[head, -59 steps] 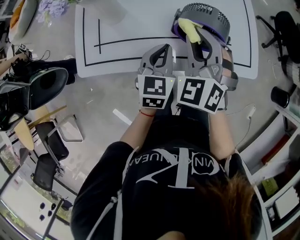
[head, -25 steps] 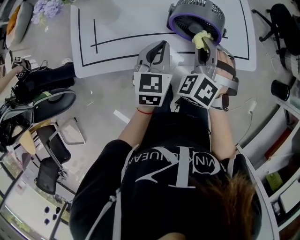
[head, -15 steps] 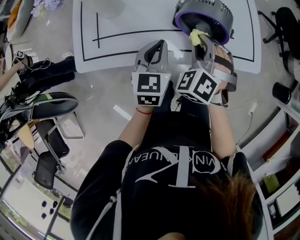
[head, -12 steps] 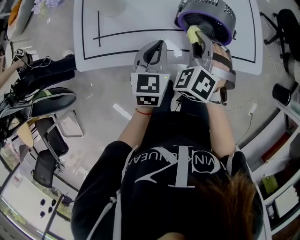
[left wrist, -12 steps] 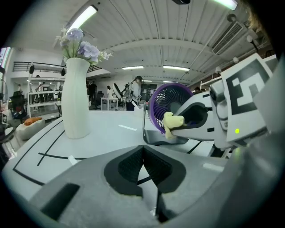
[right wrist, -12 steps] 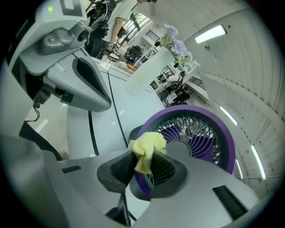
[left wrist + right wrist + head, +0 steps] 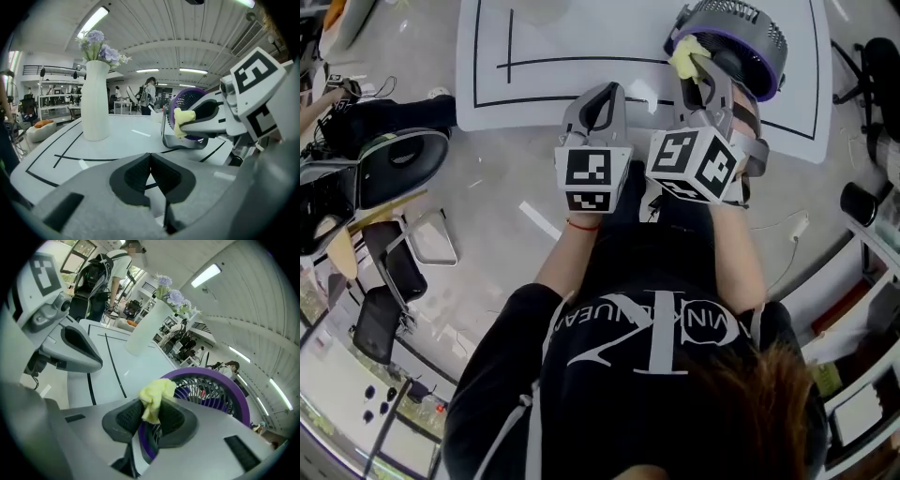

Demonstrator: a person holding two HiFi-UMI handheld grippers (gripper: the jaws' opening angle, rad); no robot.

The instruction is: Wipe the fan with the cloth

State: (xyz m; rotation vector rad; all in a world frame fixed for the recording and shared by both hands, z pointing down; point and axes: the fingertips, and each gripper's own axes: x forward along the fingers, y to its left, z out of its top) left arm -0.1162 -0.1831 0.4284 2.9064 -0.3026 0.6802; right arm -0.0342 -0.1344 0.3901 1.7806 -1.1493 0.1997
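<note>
The fan (image 7: 739,36) has a purple ring and a grey grille and stands at the far right of the white table (image 7: 544,89). My right gripper (image 7: 697,73) is shut on a yellow cloth (image 7: 685,60), which lies against the near left part of the fan's rim. In the right gripper view the cloth (image 7: 155,396) sticks up between the pads, with the fan (image 7: 220,391) just behind my right gripper (image 7: 151,417). My left gripper (image 7: 602,97) hovers over the table's near edge, left of the right one, shut and empty. In its own view my left gripper (image 7: 150,158) has its jaws together, and the cloth (image 7: 183,119) and fan (image 7: 182,96) are to the right.
A white vase (image 7: 96,101) with purple flowers stands at the far left of the table, also visible as the vase (image 7: 146,329) in the right gripper view. Black lines cross the tabletop. Chairs and a dark bag (image 7: 389,127) sit on the floor to the left. People stand in the background.
The right gripper has carried the cloth leftward along the fan's near rim, from its lower front to its left side. The left gripper stays shut beside it.
</note>
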